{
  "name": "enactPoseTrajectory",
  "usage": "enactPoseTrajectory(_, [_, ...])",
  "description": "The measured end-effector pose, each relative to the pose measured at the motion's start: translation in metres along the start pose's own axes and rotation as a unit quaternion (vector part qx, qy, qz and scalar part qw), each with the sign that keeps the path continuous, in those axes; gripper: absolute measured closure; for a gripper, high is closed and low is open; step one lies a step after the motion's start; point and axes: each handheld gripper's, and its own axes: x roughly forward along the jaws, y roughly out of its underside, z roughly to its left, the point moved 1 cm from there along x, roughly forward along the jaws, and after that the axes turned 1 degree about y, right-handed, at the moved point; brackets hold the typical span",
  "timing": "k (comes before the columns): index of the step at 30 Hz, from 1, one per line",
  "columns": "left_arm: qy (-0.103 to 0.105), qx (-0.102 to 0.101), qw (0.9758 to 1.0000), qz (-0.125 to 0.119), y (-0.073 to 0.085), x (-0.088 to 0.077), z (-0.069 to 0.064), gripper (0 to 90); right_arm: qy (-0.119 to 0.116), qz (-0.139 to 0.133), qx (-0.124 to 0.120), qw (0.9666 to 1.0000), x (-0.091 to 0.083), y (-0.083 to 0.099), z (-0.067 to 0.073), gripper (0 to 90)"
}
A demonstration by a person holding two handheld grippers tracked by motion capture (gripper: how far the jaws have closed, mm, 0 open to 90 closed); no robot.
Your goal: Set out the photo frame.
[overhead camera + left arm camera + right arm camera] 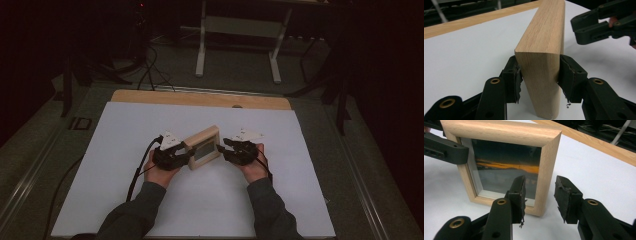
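1. A wooden picture frame (205, 147) stands upright on its lower edge on the white sheet (150, 125) that covers the table (200, 98), near the middle of the sheet and between the two hands.
2. The frame acts as the holder here: behind its glass sits a picture (506, 170) of a dark sky with an orange band across it, set back inside the deep wooden border.
3. The left gripper (539, 75) clamps one side edge of the frame; in the left gripper view its two pads press on the front and back faces of the wood.
4. The right gripper (539, 195) stands with its jaws apart and nothing pressed between them. In the right gripper view one jaw is in front of the glass and the other is off to the side of the frame's outer edge, so the nearest upright of the frame lies in the gap, untouched.
5. In the high view the left hand (161, 172) and the right hand (254, 167) rest low on the sheet, one on each side of the frame.
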Motion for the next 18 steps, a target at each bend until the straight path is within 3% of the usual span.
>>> enactPoseTrajectory(10, [-0.023,-0.027,0.9994,0.001,-0.001,0.0039,0.0004,54.1,-0.001,0.0,-0.002,1.0,0.0013,0.0001,0.0004,58.8])
enactPoseTrajectory(18, [-0.019,-0.047,0.9987,-0.002,-0.0015,0.0067,0.003,54.6,-0.002,0.0,-0.003,1.0,0.0009,-0.0013,0.0004,58.2])
